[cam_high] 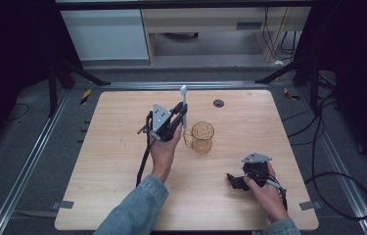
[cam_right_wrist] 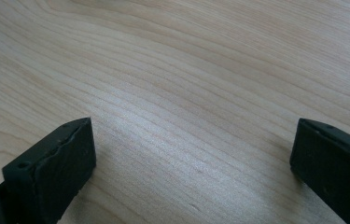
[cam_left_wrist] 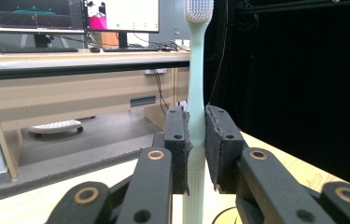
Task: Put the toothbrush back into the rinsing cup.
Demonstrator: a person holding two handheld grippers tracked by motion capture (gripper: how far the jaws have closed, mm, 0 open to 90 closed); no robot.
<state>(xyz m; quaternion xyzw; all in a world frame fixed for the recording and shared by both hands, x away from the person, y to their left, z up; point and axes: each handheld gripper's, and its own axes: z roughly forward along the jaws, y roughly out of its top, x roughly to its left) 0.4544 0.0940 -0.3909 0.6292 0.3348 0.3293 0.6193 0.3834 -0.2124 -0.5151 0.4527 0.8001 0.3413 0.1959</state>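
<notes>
Left gripper (cam_high: 183, 113) raised above tabletop (cam_high: 112, 161), forearm angled inward; fingers (cam_left_wrist: 221, 144) clamped on pale green toothbrush (cam_left_wrist: 196, 93), upright, smooth handle, bristle head on top. Ribbed amber glass mug (cam_high: 202, 137) just beside it. Right gripper (cam_high: 233, 181) low over wood grain, fingers (cam_right_wrist: 51, 172) wide apart, holding nothing.

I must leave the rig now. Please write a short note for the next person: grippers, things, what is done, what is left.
Left gripper: shut on the toothbrush, held upright, bristles up, raised beside the glass cup.
Right gripper: open, holds nothing, low over the table at the near right.
Done: toothbrush picked up.
Left: probably to put the toothbrush into the cup; the cup looks empty.
</notes>
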